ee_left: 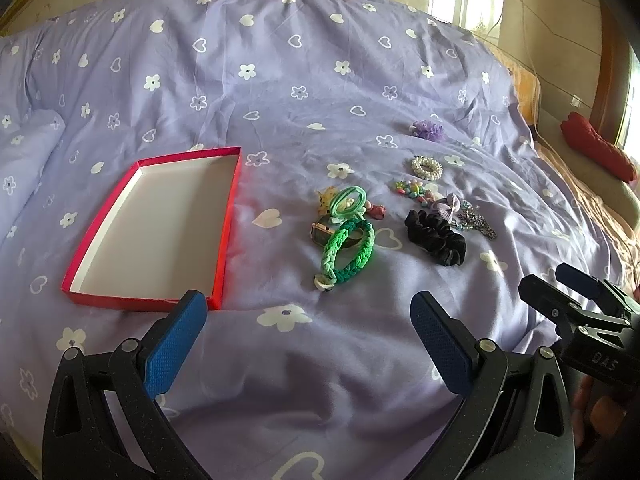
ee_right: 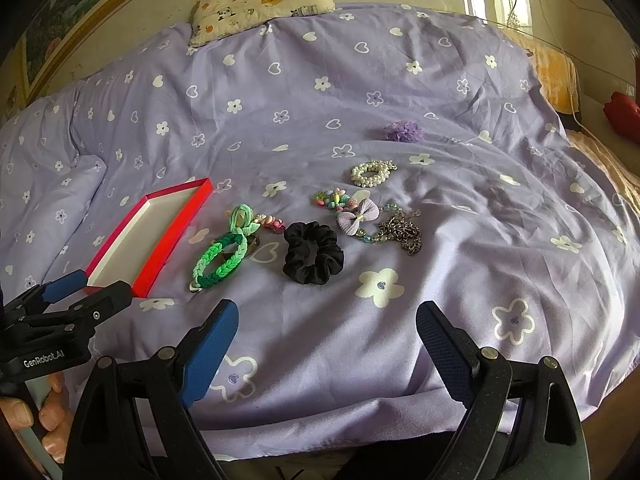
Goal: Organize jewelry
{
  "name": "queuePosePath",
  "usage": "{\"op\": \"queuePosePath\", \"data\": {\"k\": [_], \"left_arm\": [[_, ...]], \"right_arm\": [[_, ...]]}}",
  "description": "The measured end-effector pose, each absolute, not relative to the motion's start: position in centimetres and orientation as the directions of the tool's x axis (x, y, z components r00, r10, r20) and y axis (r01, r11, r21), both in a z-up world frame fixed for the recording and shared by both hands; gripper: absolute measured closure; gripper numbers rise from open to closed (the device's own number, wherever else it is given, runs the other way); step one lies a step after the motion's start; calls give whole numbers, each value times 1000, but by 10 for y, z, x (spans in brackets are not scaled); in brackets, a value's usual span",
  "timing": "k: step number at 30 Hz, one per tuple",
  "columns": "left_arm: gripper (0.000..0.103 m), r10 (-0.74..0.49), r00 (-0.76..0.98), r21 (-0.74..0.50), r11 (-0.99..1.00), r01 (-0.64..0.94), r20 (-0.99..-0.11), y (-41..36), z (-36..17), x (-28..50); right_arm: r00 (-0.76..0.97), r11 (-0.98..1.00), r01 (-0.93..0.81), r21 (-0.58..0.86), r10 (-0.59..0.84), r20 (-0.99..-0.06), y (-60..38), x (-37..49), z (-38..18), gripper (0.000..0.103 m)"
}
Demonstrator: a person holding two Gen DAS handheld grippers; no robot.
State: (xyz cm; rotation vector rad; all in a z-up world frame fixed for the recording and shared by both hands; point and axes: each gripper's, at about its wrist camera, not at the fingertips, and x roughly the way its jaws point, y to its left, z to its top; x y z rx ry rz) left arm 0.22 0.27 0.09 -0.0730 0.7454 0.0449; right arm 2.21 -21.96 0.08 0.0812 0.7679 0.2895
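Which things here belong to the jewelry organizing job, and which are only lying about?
For the job: red box, green braided bracelet, black scrunchie, pearl bracelet, purple bow, chain.

Only lying about: animal-print pillow, red cloth, purple bedcover.

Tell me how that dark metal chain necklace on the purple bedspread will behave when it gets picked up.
The dark metal chain necklace lies in a loose heap, so it will probably hang limp and uncoil. It lies against the purple fabric bow and a strand of blue beads, so it may drag them. Thin links could slip between the wide blue pads.
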Motion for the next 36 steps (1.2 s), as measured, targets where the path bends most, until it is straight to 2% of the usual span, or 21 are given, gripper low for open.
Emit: {"op": "queuePosePath", "data": {"k": [18,30,36], "left_arm": [[1,-26,700,-97,993,-62,-714,12,-12,26],[14,-96,636,-134,991,-12,-766,14,-27,71],[24,-150,574,-177,984,9,-805,16,-42,99]], "right_arm": [[658,944,-234,232,329,-678,-226,42,-6,13],[586,921,-243,304,389,-710,-225,76,-21,47],[546,920,-238,312,393,-740,-216,102,-33,55]]}}
